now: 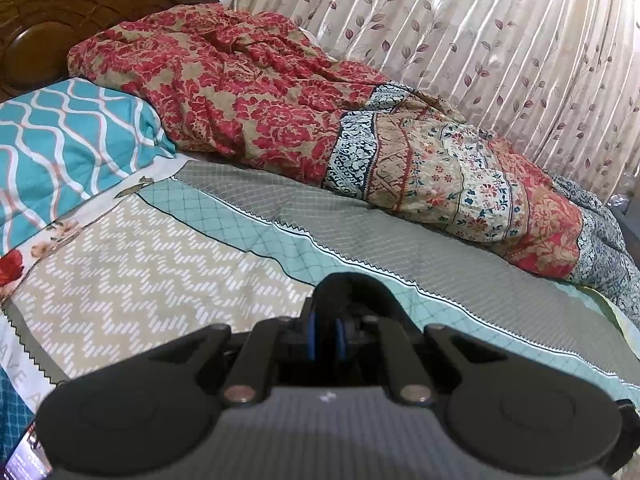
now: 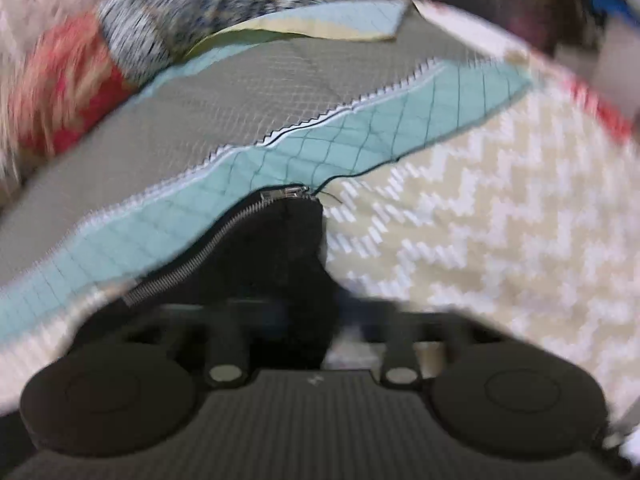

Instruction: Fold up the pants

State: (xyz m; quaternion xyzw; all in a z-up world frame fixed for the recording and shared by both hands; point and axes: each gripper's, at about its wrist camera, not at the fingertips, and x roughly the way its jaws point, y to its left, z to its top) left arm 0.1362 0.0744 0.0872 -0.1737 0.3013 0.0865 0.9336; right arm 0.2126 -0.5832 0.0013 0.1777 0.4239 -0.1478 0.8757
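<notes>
Gripping black pants (image 2: 280,248), right gripper (image 2: 320,316) hovers over bedspread (image 2: 480,220)

Matt black cloth pants (image 2: 280,248), shiny metal zipper (image 2: 208,248), carved glossy wood headboard (image 1: 60,12)

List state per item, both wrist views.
left gripper: shut, holding nothing visible
right gripper: shut on black pants
black pants: bunched, zipper exposed
red floral blanket: crumpled in a heap
teal pillow: lying flat
curtain: drawn
</notes>
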